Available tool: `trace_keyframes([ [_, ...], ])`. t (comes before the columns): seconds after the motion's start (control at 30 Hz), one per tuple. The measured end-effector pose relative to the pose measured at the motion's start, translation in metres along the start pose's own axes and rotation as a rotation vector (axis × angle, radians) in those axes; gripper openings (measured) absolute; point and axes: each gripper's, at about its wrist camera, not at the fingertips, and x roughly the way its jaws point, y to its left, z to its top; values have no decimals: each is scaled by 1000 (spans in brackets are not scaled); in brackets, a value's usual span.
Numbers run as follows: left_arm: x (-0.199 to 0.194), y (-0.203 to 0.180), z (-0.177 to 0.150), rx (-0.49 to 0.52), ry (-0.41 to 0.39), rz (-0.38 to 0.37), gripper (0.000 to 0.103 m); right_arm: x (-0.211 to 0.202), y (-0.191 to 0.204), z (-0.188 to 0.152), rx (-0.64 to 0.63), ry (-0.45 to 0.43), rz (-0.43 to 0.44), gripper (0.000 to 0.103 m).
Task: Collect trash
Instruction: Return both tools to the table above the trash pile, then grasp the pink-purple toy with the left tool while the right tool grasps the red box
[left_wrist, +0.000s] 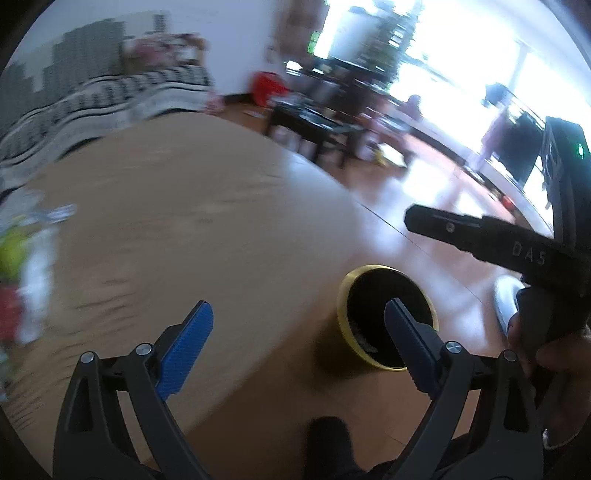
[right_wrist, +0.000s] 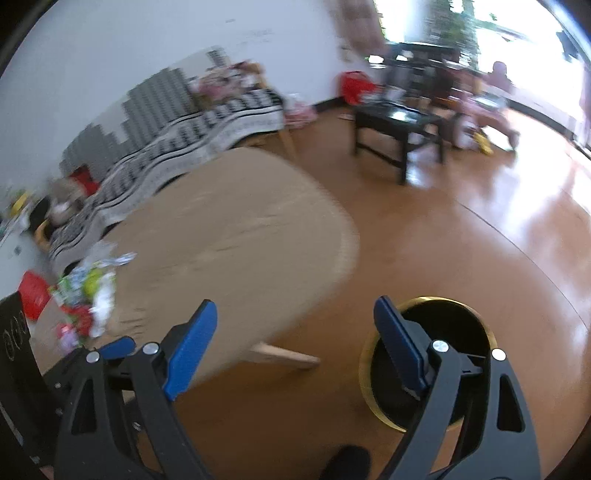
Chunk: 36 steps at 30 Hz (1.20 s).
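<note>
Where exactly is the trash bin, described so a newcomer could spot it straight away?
Start at the big round tan table in the middle of the room. On the glossy wooden floor just beside its near edge stands the trash bin, close below both open grippers. It is the only round container there, black inside with a yellow rim.

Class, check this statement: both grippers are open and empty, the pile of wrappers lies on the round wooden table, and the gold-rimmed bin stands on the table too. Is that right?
One detail is wrong. The gold-rimmed bin stands on the floor beside the round wooden table, not on it; the right wrist view shows this. The rest holds: the left gripper and right gripper are open and empty, and the pile of wrappers lies on the table.
</note>
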Motion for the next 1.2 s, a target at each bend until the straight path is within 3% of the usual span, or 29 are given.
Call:
trace_keyframes([
  [0.37,-126,167,-45,-236,-122,280,92,55,204,-6,-208,87,258,84],
  [0.6,-173,248,-80,-367,-144,392,92,82,274,-22,-283,136,304,84],
  [0.9,-183,266,-98,-385,-128,406,92,111,316,-35,-333,181,324,84],
  [1.2,-135,248,-73,-256,-68,352,92,123,337,-36,-400,191,334,84],
])
